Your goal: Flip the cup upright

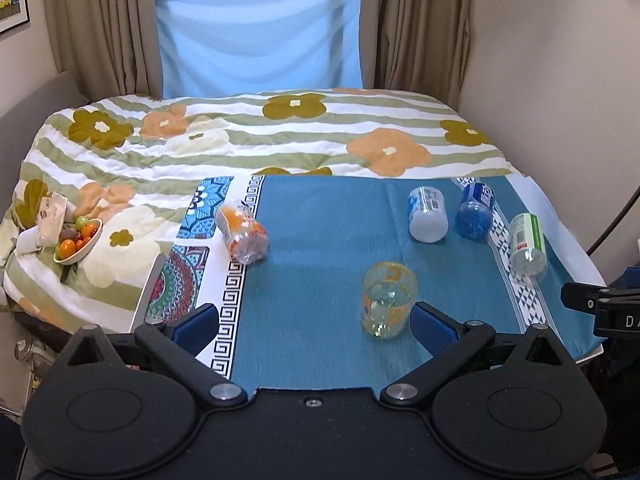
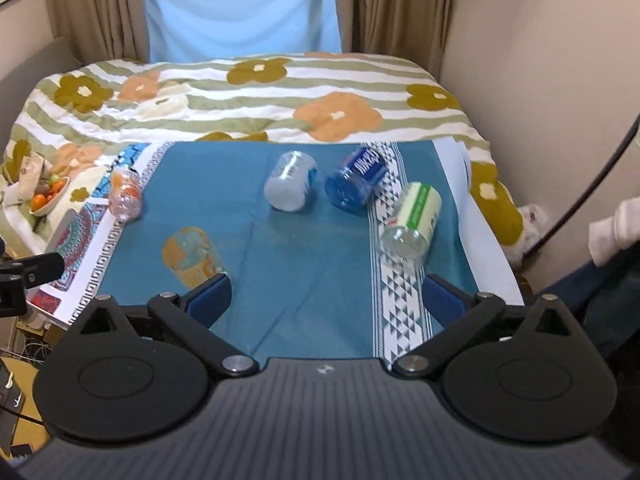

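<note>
Item: clear cup with orange-yellow print (image 1: pixel 389 300), standing on its base on the blue cloth (image 1: pixel 320 240) that covers the desk. In the left wrist view it sits lower centre-right, just beside the right blue pad of the left gripper (image 1: pixel 316 322), outside the gap between the pads. In the right wrist view the same cup (image 2: pixel 192 256) appears at centre-left, partly behind the left pad of the right gripper (image 2: pixel 326 294); contact cannot be told.

Left gripper: jaws spread wide, nothing between them.
Right gripper: jaws spread wide, nothing between them.

Other stock on the cloth, all lying on their sides:
- orange-tinted cup (image 1: pixel 242 234), left of centre, at the patterned border of the cloth.
- white-labelled cup (image 1: pixel 427 214), upper right.
- blue cup (image 1: pixel 475 210), just beside the white-labelled one.
- green-labelled cup (image 1: pixel 528 242), far right, on the triangle-patterned strip.

Beyond the cloth: flowered quilt (image 1: pixel 256 136) over a bed; bowl of fruit (image 1: pixel 78 242) at middle left, sharper in the left wrist view, small and blurred in the right.

Shown only by the left wrist view: window glass at the top edge, and a black clamp piece (image 1: pixel 600 306) at the right edge.
Shown only by the right wrist view: a white sock (image 2: pixel 614 228) at the right edge.
</note>
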Motion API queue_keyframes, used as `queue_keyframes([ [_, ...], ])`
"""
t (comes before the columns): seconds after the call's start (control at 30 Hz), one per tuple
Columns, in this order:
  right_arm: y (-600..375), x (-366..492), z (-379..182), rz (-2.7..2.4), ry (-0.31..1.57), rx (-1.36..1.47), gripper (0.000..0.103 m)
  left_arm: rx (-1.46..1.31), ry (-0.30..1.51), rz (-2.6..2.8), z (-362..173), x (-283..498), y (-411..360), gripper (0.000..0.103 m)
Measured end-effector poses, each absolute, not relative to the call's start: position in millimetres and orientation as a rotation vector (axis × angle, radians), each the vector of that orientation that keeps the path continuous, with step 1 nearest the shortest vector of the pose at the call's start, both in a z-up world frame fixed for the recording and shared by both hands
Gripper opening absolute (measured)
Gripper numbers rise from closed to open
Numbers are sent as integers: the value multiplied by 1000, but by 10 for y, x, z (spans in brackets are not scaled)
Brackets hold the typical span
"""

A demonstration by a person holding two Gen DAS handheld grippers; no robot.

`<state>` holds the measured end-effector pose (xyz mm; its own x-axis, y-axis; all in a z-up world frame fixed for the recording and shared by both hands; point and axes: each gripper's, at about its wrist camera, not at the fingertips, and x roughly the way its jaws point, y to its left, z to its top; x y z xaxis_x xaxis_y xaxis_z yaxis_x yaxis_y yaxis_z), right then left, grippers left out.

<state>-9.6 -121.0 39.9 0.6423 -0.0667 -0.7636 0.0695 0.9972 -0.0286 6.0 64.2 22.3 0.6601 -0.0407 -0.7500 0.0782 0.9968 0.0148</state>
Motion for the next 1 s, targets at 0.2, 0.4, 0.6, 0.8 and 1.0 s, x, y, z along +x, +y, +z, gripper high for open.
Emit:
queue_keyframes([
  [0.2,-1233,-128,387,-88,871,9,103,57,842,-64,230,31,643,103],
  [0.4,-1235,-122,388,-86,873,12,103,74,843,-61,235,15,621,103],
  [0.6,-1232,-125,384,-86,874,17,103,74,843,-63,239,5,628,103],
  [0.8,-1228,-134,379,-88,873,17,103,77,843,-64,246,-5,639,103],
  [1.0,-1235,-130,381,-88,873,17,103,78,842,-65,247,-8,639,103],
])
